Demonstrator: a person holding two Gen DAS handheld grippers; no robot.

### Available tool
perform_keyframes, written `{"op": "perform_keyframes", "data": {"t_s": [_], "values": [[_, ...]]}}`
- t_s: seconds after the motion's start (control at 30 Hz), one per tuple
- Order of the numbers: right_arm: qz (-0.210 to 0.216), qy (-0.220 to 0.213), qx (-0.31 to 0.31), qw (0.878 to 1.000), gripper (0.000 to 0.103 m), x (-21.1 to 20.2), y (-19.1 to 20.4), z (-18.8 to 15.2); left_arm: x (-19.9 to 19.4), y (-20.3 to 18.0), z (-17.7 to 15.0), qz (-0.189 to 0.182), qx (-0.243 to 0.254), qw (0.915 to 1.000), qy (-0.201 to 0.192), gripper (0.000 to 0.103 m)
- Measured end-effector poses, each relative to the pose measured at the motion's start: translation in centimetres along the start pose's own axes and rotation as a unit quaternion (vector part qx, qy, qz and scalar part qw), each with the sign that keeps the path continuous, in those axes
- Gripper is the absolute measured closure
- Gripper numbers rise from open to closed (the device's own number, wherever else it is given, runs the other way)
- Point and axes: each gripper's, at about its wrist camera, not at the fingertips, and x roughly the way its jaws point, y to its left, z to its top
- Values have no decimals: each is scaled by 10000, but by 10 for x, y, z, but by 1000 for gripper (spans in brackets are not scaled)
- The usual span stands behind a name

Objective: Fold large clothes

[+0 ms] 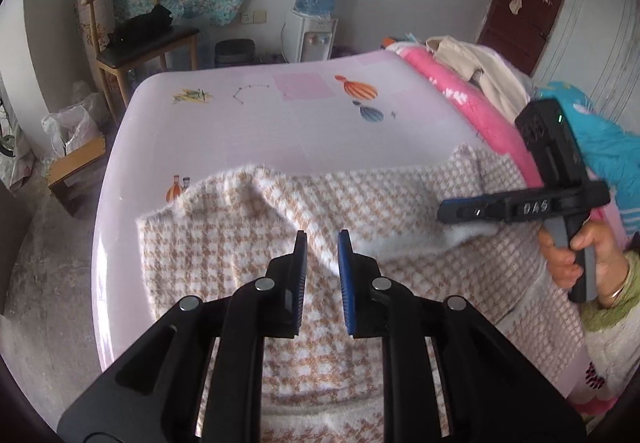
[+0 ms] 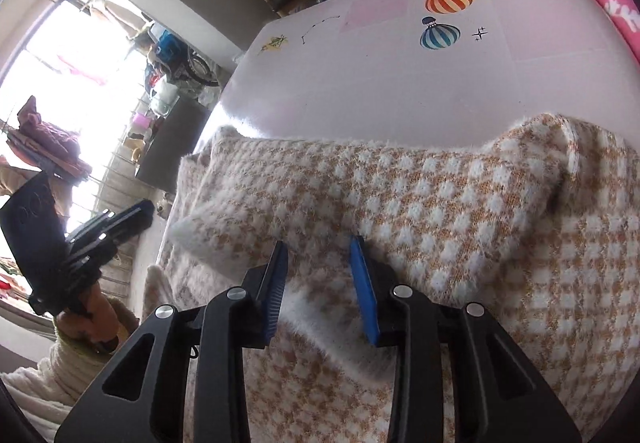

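A tan-and-white houndstooth knit garment lies on a pale pink bed sheet printed with orange- and blue-striped balloons, beside a bright pink blanket.

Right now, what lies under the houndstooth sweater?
The houndstooth sweater lies on a pink balloon-print sheet, bare beyond its far edge. Anything directly beneath the sweater is covered.

Left gripper over houndstooth knit garment on pink bed sheet; jaws slightly apart, nothing between pads. Right gripper, held by a hand, points left, tips touching the garment's fuzzy white fold.
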Motion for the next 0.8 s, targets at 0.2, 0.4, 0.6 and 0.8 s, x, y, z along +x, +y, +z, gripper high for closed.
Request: {"op": "perform_keyframes", "data": {"t_s": [0.2,0.4,0.6,0.8], "values": [[-644,-185,-537,9963,71,4,22,-6,34,-31,34,-668,-26,9977,88,88],[-1085,-15,-1070,9883,71,-17,22,-26,90,-45,-5,-281,539,9933,984,87],[-1611,197,-1328,9778,68,-56,18,-34,60,-23,-9,-281,372,9940,989,87],[-1519,-464,-1349,9780,64,-77,27,4,31,-20,27,-229,398,9982,375,81]]}}
